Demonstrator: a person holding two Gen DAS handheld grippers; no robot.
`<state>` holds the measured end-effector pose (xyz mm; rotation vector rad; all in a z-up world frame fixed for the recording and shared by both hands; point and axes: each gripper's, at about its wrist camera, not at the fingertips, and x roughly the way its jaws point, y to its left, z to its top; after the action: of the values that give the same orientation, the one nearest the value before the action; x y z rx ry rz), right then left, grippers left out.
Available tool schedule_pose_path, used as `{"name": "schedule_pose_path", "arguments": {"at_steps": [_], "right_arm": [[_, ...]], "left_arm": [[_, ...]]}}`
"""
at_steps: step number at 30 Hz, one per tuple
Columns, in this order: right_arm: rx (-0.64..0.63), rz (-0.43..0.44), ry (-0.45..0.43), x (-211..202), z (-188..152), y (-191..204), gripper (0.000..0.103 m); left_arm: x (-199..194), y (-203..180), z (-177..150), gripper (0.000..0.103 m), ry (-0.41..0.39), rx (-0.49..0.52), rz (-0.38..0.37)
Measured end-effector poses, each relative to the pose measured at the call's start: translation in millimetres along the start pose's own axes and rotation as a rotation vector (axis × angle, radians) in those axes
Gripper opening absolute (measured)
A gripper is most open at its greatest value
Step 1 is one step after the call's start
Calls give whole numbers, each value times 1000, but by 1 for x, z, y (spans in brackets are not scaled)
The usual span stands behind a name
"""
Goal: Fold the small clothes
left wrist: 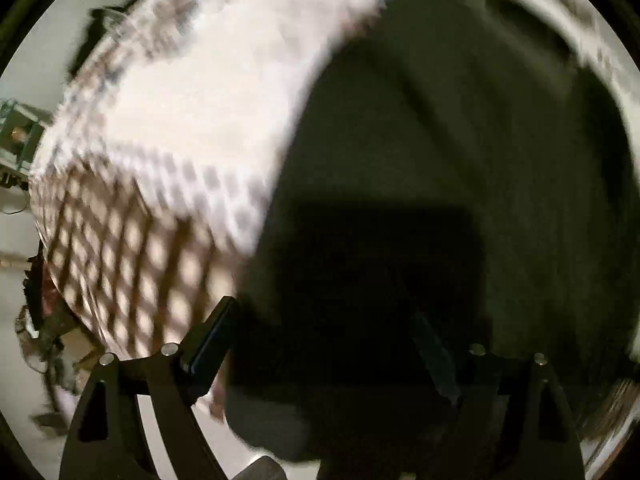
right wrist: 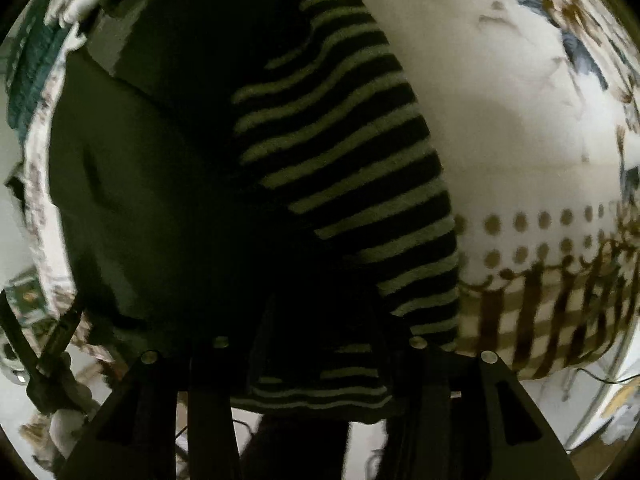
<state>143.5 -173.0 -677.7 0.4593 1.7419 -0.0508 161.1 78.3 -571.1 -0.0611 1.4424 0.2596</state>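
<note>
A dark plain garment (left wrist: 440, 160) lies spread on a white cloth with brown dots and checks (left wrist: 180, 120). My left gripper (left wrist: 324, 344) hangs right over the garment's near part, pointing down, its fingers (left wrist: 212, 336) wide open with nothing pinched between them. In the right wrist view a black piece with pale stripes (right wrist: 352, 152) lies over the same dark garment (right wrist: 140, 200). My right gripper (right wrist: 308, 376) stands open above the striped hem. The hem lies between its dark fingers (right wrist: 210, 392), and the pads do not press on it. This view is dim, and the left one is blurred.
The patterned cloth (right wrist: 520, 128) drops away at its checked border (right wrist: 540, 320) on the right. Teal fabric (right wrist: 32, 64) lies at the far left edge. Beyond the cloth's left edge are pale floor and some clutter (left wrist: 40, 320).
</note>
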Motion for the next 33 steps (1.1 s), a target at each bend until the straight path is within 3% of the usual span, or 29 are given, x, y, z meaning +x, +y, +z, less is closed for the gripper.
{"name": "schedule_pose_path", "arguments": {"at_steps": [6, 9, 11, 16, 20, 24, 27, 33], "right_arm": [[9, -8, 23, -8, -7, -4, 47], [14, -7, 19, -15, -6, -1, 47], [15, -5, 20, -23, -1, 0, 50], [11, 46, -4, -45, 14, 27, 78], [-36, 77, -49, -86, 41, 42, 81], [-94, 136, -82, -129, 71, 43, 81], [-143, 184, -56, -150, 99, 29, 81], [-212, 210, 21, -169, 170, -31, 81]], "left_arm": [[-4, 35, -77, 85, 119, -51, 5], [-13, 48, -84, 85, 126, -85, 11], [-25, 54, -77, 85, 97, -105, 12], [-67, 48, -39, 85, -61, -116, 11], [-94, 32, -15, 85, -150, -100, -13], [-113, 3, -3, 85, -200, -67, -45], [-122, -35, -10, 85, -194, -37, -90], [-123, -162, -52, 85, -101, 72, -124]]}}
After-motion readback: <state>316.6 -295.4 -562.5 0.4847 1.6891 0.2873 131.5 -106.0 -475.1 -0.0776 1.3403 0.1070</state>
